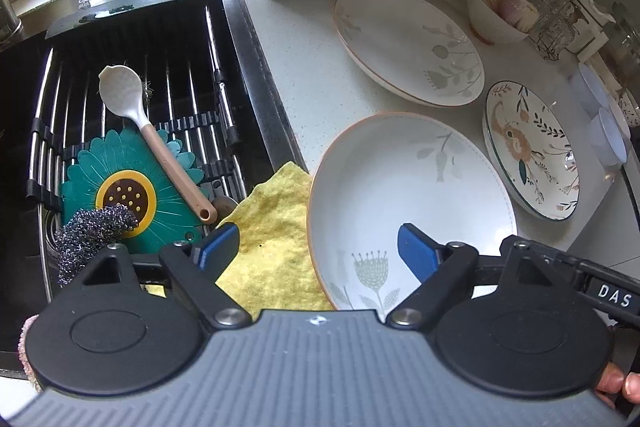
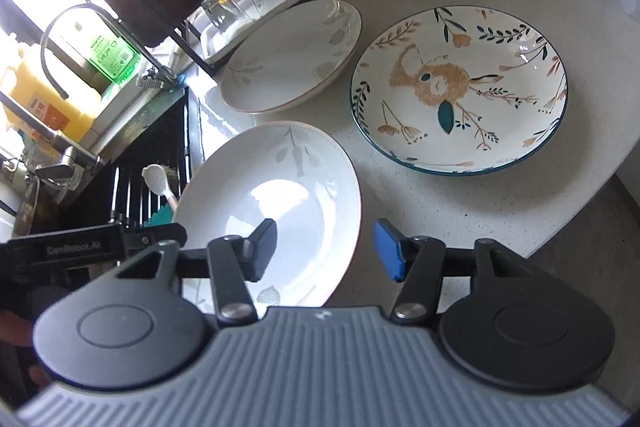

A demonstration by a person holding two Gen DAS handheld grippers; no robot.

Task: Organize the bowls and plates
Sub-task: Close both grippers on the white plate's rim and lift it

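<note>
Straddling the rim of the near white leaf-print ceramic plate (image 1: 408,195) from 2 sides: left gripper (image 1: 316,247) at lower centre of the left wrist view, right gripper (image 2: 326,249) at lower centre of the right wrist view. Jaws on both standing released, each with 1 finger over the plate's inside and 1 outside the rim, nothing pinched yet.

Plate lying on the white speckled bench (image 1: 312,75), near edge overlapping the yellow cleaning cloth (image 1: 272,235) beside the black sink (image 1: 132,99). Further up the frame, resting apart: a second white leaf-print plate stack (image 1: 408,43) and the squirrel-pattern plate with green rim (image 2: 460,87).

Likely step: gripping this plate for stacking on its matching pair. Advising:
- closing squarely on the rim, pads flat, since glazed ceramic probably slides;
- lifting level, both sides together;
- clearing the cloth and sink edge before carrying;
- lowering gently, centring over the matching stack.
</note>
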